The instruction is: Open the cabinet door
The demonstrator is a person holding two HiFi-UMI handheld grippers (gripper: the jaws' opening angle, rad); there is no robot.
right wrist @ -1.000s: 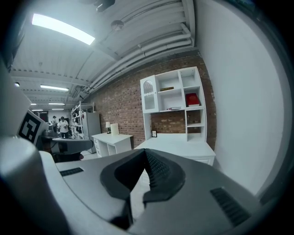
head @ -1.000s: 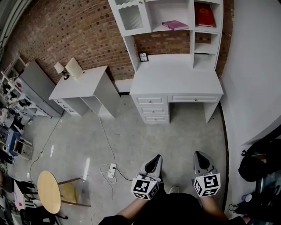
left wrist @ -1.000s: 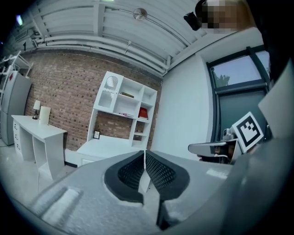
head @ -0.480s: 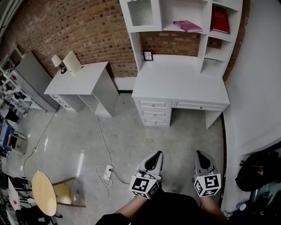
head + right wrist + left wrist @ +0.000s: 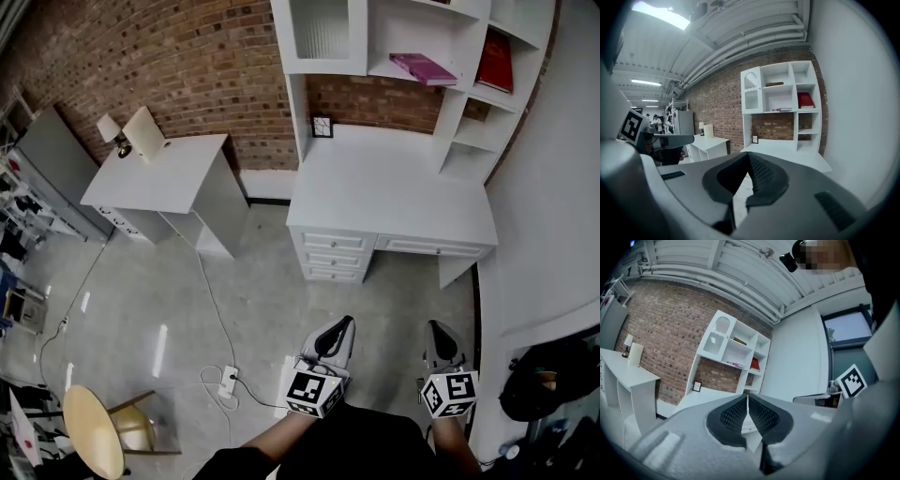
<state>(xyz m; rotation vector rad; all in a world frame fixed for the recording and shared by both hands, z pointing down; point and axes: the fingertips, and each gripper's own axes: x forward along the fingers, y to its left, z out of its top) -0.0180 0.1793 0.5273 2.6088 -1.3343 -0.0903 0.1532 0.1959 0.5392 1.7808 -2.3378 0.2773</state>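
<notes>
The desk has drawn nearer. Head view: the cabinet door [image 5: 323,33], far left above the tabletop [image 5: 394,187], is closed, well apart from the left claw [image 5: 343,323] and right claw [image 5: 434,328]. Left gripper view: the jaws are pressed together and hold nothing. Right gripper view: the same, with the door far ahead. If the claws arrive closed, they may bump the door's frame rather than catch its edge.

The white desk [image 5: 394,192] bears a small framed picture [image 5: 322,127]; a pink book [image 5: 424,67] lies on its shelf [image 5: 379,69].
</notes>
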